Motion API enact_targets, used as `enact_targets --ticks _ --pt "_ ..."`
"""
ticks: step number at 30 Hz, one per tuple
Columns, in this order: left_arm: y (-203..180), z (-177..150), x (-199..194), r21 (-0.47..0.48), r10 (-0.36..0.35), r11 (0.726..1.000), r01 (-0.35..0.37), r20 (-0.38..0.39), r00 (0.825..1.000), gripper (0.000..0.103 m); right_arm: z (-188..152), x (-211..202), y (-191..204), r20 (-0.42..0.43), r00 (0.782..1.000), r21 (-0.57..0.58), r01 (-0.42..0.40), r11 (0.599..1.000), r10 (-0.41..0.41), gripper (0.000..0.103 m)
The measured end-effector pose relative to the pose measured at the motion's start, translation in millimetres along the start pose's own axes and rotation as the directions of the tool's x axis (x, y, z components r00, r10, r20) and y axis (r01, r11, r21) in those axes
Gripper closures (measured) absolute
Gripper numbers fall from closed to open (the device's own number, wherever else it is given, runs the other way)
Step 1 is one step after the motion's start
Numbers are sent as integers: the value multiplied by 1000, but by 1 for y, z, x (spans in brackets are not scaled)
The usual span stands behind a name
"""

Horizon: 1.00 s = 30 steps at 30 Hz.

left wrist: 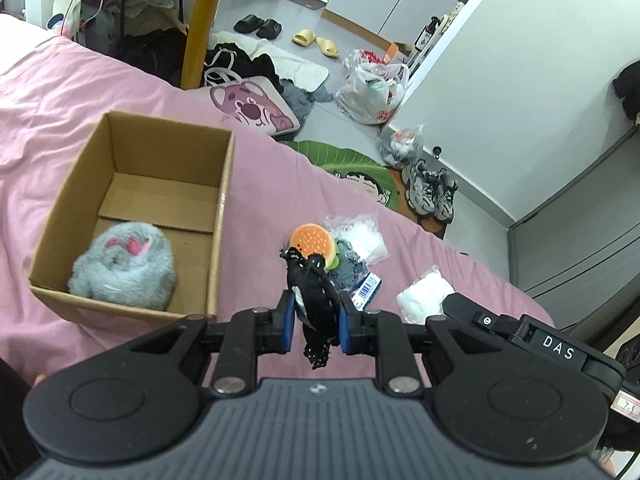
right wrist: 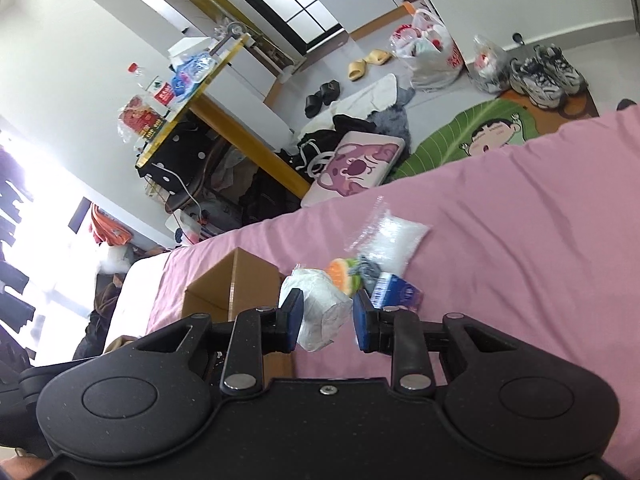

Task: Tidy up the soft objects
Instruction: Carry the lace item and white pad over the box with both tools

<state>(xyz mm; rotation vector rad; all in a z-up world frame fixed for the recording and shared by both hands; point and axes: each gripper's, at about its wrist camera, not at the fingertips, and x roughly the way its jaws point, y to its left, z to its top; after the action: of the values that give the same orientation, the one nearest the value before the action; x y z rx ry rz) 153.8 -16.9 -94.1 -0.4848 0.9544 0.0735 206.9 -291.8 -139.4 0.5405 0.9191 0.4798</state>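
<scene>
1. Right now my left hand-held gripper [left wrist: 317, 322] is clamped on a black fabric piece [left wrist: 314, 300] with a lacy edge, held up off the pink bed [left wrist: 120, 92] just beside the cardboard box [left wrist: 218, 216]. I judge it very light and limp; it droops below the pads, so a pinch across its bunched middle suits it best.
2. My right hand-held gripper [right wrist: 325, 322] has its jaws around a white crumpled bundle [right wrist: 320, 306], the left pad touching it. I cannot tell whether the right pad touches it. It looks soft and squashy, probably near weightless, so I would close gently on its thickest part.
3. Inside the box lies one grey plush toy [left wrist: 124, 270] with pink marks, bulky but likely light.
4. Still on the bed, close together: one burger-shaped toy [left wrist: 314, 242], one grey knitted item [left wrist: 352, 266], one blue packet [left wrist: 368, 290] with a barcode, and one clear bag [left wrist: 360, 234] of white filling, which looks slippery.
5. Count: one box, one item boxed, one in each hand-held gripper, four waiting.
</scene>
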Motion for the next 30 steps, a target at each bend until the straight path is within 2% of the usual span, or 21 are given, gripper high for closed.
enact_targets --ticks 17,30 --pt "50 22 -46 -19 -39 999 41 73 997 82 -14 -3 68 24 1000 -76 17 997 -15 76" --pt "92 40 -58 -50 -41 998 47 105 994 83 -26 16 111 0 999 -128 35 991 -35 76"
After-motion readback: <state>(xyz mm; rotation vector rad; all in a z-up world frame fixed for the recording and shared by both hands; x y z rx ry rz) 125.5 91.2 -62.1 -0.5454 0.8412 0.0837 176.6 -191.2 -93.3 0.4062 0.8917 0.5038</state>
